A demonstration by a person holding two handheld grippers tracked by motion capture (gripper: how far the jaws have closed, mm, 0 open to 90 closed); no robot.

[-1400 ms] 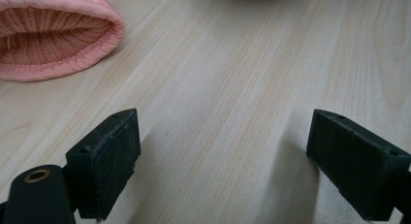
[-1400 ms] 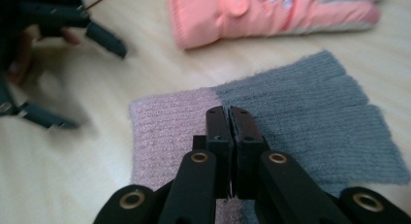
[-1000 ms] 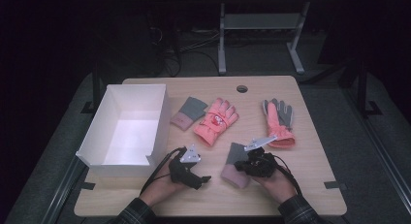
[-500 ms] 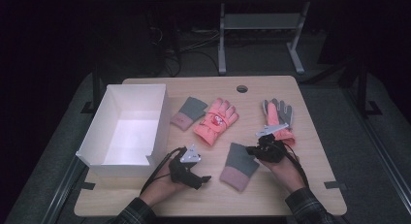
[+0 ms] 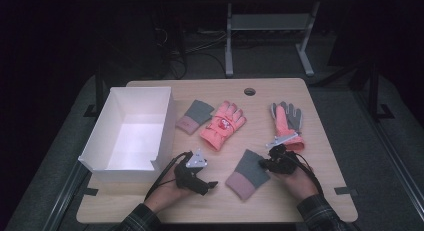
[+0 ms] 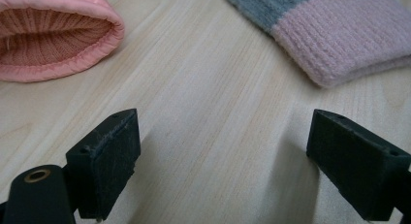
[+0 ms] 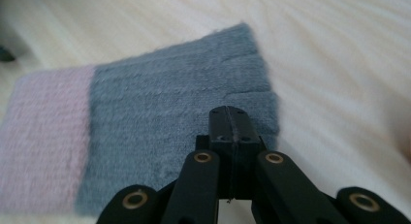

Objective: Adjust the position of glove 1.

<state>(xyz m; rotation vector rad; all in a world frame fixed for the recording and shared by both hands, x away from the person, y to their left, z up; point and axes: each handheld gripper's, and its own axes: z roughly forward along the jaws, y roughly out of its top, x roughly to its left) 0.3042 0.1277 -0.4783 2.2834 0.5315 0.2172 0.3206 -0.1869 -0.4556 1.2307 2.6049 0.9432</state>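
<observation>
A grey knit glove with a pink cuff (image 5: 248,173) lies flat near the table's front. My right gripper (image 5: 262,163) hovers at its grey finger end, shut; in the right gripper view the closed jaws (image 7: 231,112) sit over the flat grey fabric (image 7: 160,122) with nothing visibly pinched. My left gripper (image 5: 211,183) rests left of that glove, open; its wide-apart jaws (image 6: 223,151) frame bare wood, with the knit cuff (image 6: 349,44) ahead at the right. A matching knit glove (image 5: 195,116), a coral ski glove (image 5: 222,125) and a coral-and-grey glove (image 5: 287,121) lie farther back.
A white open box (image 5: 167,126) stands at the table's left side, close beside my left hand. The coral glove's cuff (image 6: 53,35) shows ahead-left in the left gripper view. A cable hole (image 5: 249,91) sits near the far edge. A table frame stands beyond.
My right gripper pulled away to the right toward the coral-and-grey glove, then came back to the knit glove's finger end. The knit glove and my left gripper stayed put.
</observation>
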